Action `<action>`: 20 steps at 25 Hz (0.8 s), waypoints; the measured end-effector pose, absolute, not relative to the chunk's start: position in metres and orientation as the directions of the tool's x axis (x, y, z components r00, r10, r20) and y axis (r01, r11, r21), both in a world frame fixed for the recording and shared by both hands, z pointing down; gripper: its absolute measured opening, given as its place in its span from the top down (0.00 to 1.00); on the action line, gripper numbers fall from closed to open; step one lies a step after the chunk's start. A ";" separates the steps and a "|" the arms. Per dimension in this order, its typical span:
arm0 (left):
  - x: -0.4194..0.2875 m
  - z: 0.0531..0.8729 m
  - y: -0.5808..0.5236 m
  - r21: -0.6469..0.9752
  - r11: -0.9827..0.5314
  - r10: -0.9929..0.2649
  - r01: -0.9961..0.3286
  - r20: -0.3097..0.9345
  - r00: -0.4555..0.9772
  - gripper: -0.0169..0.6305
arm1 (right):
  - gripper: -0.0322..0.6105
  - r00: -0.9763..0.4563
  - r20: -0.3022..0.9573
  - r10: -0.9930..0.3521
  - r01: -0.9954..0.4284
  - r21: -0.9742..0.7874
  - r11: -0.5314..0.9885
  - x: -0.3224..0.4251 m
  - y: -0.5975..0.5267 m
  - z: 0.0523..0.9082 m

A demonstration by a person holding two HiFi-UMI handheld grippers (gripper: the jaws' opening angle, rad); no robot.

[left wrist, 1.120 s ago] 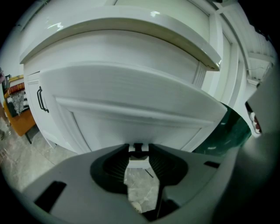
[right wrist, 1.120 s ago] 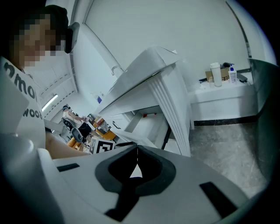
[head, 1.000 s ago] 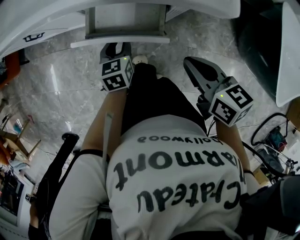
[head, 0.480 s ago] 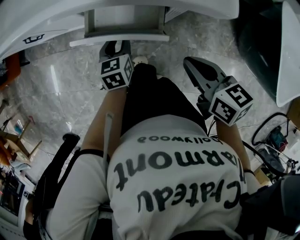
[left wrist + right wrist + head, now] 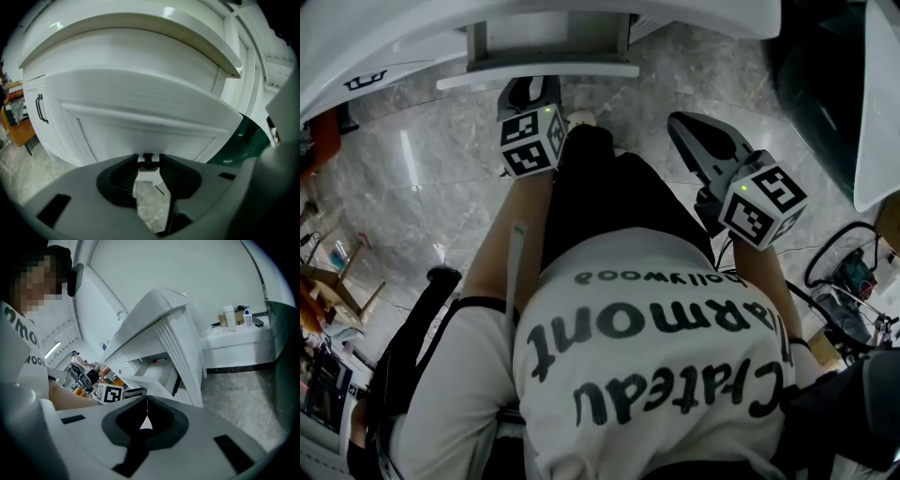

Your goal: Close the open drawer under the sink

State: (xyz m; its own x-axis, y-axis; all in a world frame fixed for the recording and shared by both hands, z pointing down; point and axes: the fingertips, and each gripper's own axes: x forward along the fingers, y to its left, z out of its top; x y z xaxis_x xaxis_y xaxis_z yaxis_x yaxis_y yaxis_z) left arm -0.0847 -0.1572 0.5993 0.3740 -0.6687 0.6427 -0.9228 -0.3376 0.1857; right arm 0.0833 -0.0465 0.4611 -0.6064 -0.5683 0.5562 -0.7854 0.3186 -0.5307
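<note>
The open drawer [image 5: 546,47] juts out beneath the sink [image 5: 703,14]. The left gripper [image 5: 530,91] sets its narrowly parted, empty fingers against the drawer's front. The right gripper [image 5: 686,131] hangs aside, fingers closed on nothing. An off-centre push could skew and jam the drawer, or the fingers could slip below its edge.

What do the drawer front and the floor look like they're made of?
Drawer front: probably painted wood or board, smooth white satin, with a moulded recessed panel. Floor: polished marble or marble-look tile, grey with pale veins and glare.
</note>
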 end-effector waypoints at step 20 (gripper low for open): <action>-0.080 0.596 -0.170 0.197 -0.335 -0.667 -0.922 0.642 0.379 0.76 | 0.93 -0.605 0.552 -0.573 -0.786 -0.530 0.319 0.088 -0.055 0.464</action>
